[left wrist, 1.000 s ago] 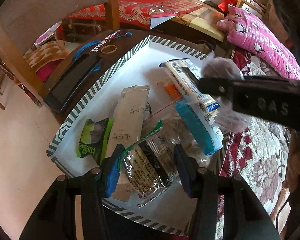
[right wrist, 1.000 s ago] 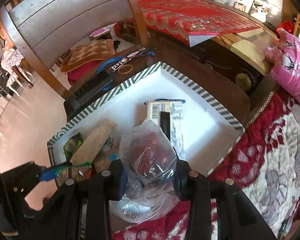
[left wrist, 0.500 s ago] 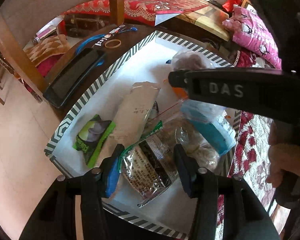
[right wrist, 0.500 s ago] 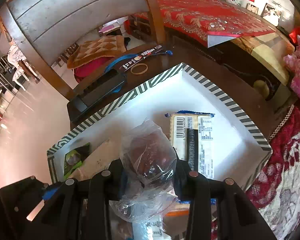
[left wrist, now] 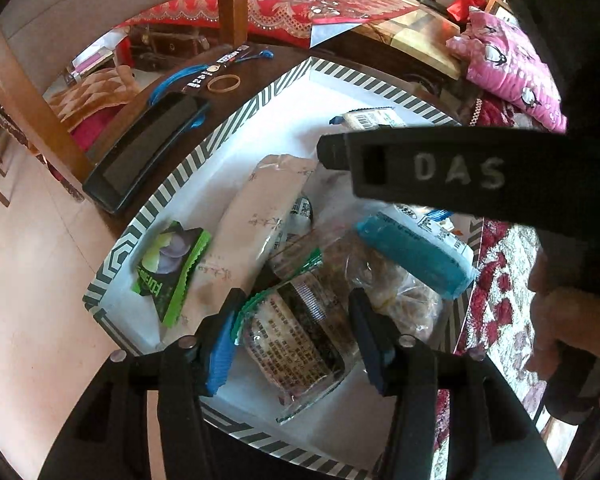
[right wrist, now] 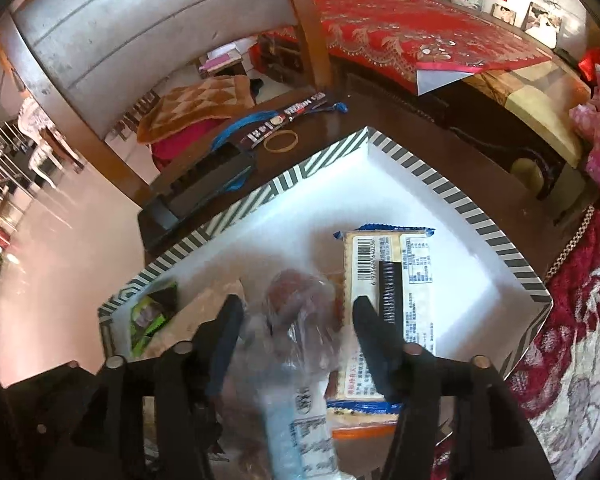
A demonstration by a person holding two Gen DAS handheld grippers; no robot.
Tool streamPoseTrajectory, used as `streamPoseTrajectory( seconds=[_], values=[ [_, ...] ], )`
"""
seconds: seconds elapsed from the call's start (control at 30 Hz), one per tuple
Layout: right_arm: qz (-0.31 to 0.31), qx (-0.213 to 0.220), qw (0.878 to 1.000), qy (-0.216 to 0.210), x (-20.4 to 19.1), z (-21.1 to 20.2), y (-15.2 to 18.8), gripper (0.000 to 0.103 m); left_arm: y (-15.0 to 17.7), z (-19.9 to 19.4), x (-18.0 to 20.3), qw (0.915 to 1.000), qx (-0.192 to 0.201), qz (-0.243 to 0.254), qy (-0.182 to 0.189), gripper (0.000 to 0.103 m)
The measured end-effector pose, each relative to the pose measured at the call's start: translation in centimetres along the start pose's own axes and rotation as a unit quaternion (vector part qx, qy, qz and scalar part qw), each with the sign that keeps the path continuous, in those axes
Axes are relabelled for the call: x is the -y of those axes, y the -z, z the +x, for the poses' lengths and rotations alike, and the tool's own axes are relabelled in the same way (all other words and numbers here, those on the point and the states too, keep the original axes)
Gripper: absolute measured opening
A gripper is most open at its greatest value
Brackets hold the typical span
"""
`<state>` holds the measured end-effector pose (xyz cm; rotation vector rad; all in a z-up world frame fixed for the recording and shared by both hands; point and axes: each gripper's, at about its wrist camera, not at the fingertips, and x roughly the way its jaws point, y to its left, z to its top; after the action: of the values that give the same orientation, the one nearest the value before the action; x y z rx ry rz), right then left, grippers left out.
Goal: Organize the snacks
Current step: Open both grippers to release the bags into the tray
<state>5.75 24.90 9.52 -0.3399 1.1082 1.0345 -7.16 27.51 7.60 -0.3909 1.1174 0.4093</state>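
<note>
A white tray with a striped rim (left wrist: 236, 120) (right wrist: 452, 196) holds several snack packs. My left gripper (left wrist: 296, 320) is open around a clear pack with a green top (left wrist: 300, 336). Beside it lie a green packet (left wrist: 168, 268), a beige pack (left wrist: 256, 216) and a blue pack (left wrist: 416, 256). My right gripper (right wrist: 298, 316) is open; the clear bag with dark red contents (right wrist: 300, 308) sits blurred between its fingers (right wrist: 230, 320) over the tray. A biscuit pack with a barcode (right wrist: 388, 276) lies to its right. The right gripper's body (left wrist: 460, 172) crosses the left wrist view.
The tray stands on a dark wooden table (right wrist: 380, 108) with a black case (left wrist: 148, 152), a blue lanyard (right wrist: 236, 124) and a rubber band (right wrist: 280, 141). A chair back (right wrist: 140, 32) stands beyond. A red patterned cloth (right wrist: 572, 320) lies at the right.
My right gripper has moved forward over the tray and opened, letting go of the clear bag, which now looks blurred. My left gripper has stayed open around the clear pack.
</note>
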Motion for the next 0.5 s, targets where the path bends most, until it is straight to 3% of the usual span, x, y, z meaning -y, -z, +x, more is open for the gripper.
streamPoseTrajectory(
  seconds=[0.2,0.37,0.5],
  values=[
    [0.008,0.002,1.000,0.002,0.4,-0.9,0.5,0.063,0.2,-0.2,0.2,1.0000,0.001,0.000,-0.004,0.056],
    [0.014,0.015,1.000,0.001,0.6,-2.3,1.0,0.066,0.2,-0.8,0.6,0.9999,0.010,0.003,-0.007,0.071],
    [0.020,0.032,0.999,0.000,0.7,-3.9,1.4,0.069,0.3,-1.5,0.9,0.9998,0.017,0.004,-0.006,0.075]
  ],
)
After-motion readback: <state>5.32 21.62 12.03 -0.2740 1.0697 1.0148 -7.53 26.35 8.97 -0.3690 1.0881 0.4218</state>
